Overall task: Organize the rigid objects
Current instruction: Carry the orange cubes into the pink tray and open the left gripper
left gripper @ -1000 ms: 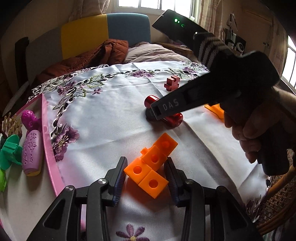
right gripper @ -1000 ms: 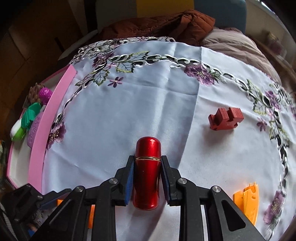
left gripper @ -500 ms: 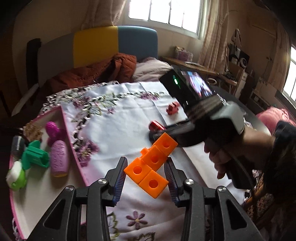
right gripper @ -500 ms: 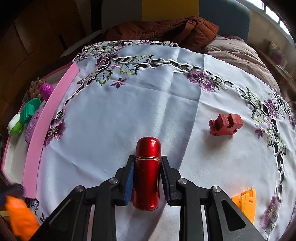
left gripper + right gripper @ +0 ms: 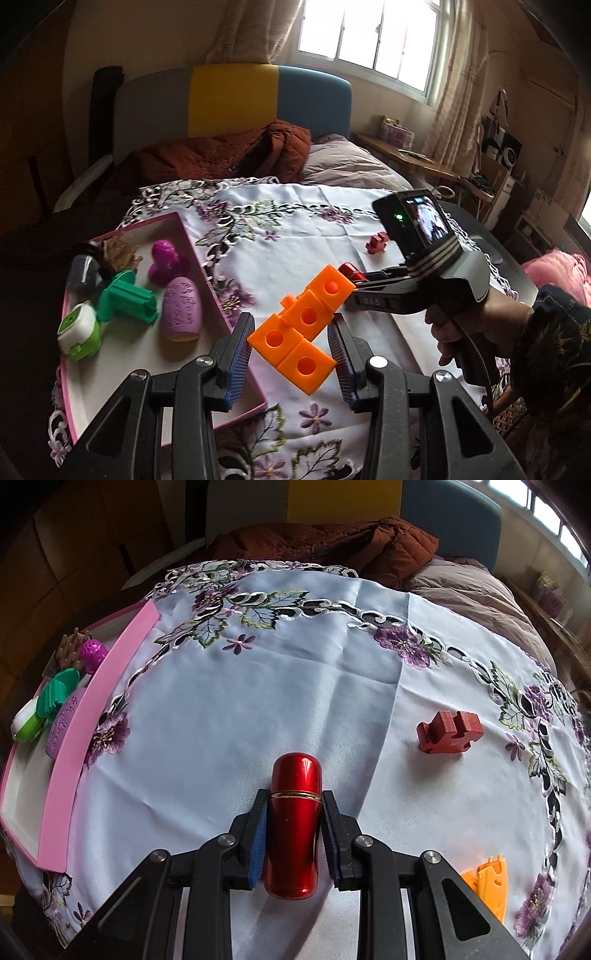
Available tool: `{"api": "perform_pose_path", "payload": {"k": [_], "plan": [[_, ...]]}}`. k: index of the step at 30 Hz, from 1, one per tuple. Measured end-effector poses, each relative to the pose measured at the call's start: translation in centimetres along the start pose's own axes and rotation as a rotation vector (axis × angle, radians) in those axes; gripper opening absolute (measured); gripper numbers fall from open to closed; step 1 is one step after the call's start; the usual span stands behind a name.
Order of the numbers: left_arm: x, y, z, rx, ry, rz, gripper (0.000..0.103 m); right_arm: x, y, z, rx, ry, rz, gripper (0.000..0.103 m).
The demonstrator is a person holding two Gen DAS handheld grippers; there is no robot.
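My left gripper (image 5: 291,347) is shut on an orange block piece (image 5: 299,328) made of joined cubes and holds it in the air above the near edge of the table, beside the pink tray (image 5: 221,317). My right gripper (image 5: 293,819) is shut on a glossy red capsule (image 5: 293,812) and holds it just above the white embroidered cloth (image 5: 229,716). In the left wrist view the right gripper (image 5: 354,278) shows behind the orange piece, with the red capsule (image 5: 349,271) at its tip.
The pink tray (image 5: 59,771) at the left holds a purple oval piece (image 5: 181,310), a magenta piece (image 5: 164,260), a green piece (image 5: 127,299) and a white-green item (image 5: 75,330). A dark red puzzle piece (image 5: 448,731) and an orange flat piece (image 5: 487,886) lie on the cloth. A bed stands behind.
My left gripper has lifted the orange block piece off the cloth and pulled back and up, bringing the tray into view. The right gripper has stayed shut on the red capsule, rising slightly.
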State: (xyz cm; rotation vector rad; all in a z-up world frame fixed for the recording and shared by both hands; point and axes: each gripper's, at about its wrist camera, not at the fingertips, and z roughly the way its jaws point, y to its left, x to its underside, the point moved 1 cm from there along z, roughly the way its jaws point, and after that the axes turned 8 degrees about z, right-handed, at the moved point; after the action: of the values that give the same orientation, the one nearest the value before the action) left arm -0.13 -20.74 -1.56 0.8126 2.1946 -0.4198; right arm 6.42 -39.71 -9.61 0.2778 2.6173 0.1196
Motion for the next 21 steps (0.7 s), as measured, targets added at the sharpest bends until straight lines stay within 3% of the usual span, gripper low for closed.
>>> {"api": "perform_pose_path", "payload": {"k": [10, 21], "plan": [[1.2, 5.2, -2.6, -0.044, -0.011, -0.129, 0.041, 0.0, 0.2, 0.0, 0.011, -0.004, -0.016, 0.027], [6.0, 15.7, -7.1, -0.198, 0.017, -0.356, 0.041, 0.1, 0.4, -0.1, 0.025, -0.005, -0.033, 0.027]]}}
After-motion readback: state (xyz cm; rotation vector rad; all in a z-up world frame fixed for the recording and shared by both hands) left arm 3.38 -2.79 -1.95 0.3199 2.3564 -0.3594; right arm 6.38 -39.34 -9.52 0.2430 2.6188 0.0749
